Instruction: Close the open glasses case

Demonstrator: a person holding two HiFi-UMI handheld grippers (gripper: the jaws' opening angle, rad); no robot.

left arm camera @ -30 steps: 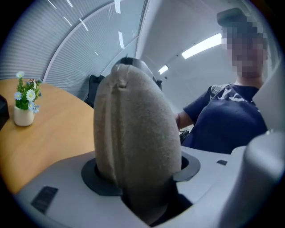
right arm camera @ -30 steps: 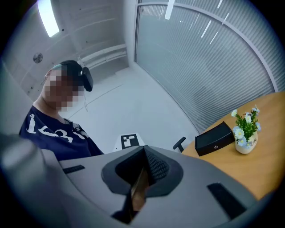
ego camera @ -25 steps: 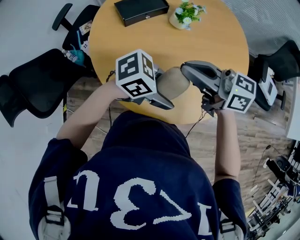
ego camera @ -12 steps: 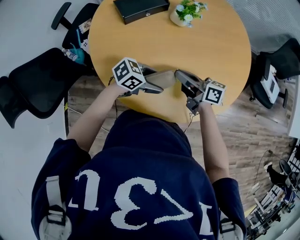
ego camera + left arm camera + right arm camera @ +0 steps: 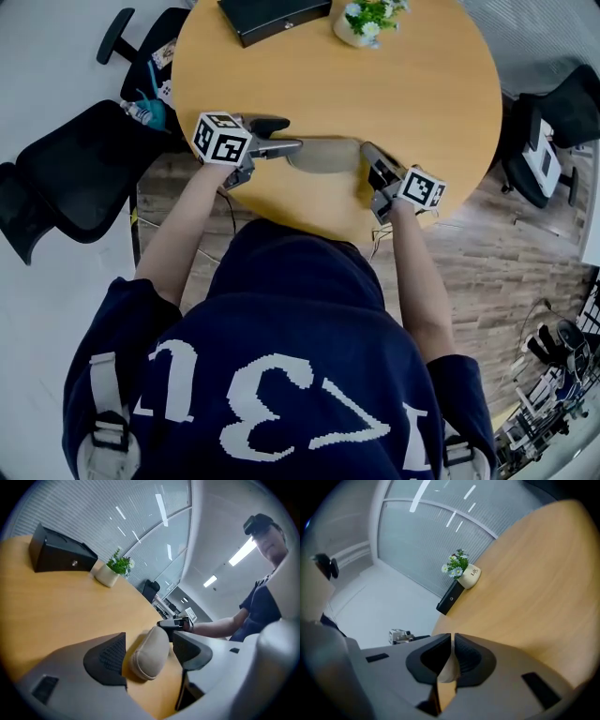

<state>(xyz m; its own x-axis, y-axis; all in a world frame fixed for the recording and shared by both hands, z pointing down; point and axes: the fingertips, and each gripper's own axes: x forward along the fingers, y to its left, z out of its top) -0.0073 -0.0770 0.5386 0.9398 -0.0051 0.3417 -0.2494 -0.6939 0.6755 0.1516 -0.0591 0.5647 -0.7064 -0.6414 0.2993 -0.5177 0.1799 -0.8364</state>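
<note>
table (image 5: 441, 103) middle lies open; black box (image 5: 274, 16) and potted plant (image 5: 366, 21) line its far edge.

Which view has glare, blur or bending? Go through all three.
Head view: sharp, evenly lit, fisheye bulges the round table. Left gripper view: dark vignette corners, bright ceiling lights, glasses case slightly soft. Right gripper view: table edge strongly curved, right tongs soft.

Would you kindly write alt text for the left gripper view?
A beige glasses case lies on the wooden table between the left tool's jaws, which have just been opening; the right tool is at its far end.
</note>
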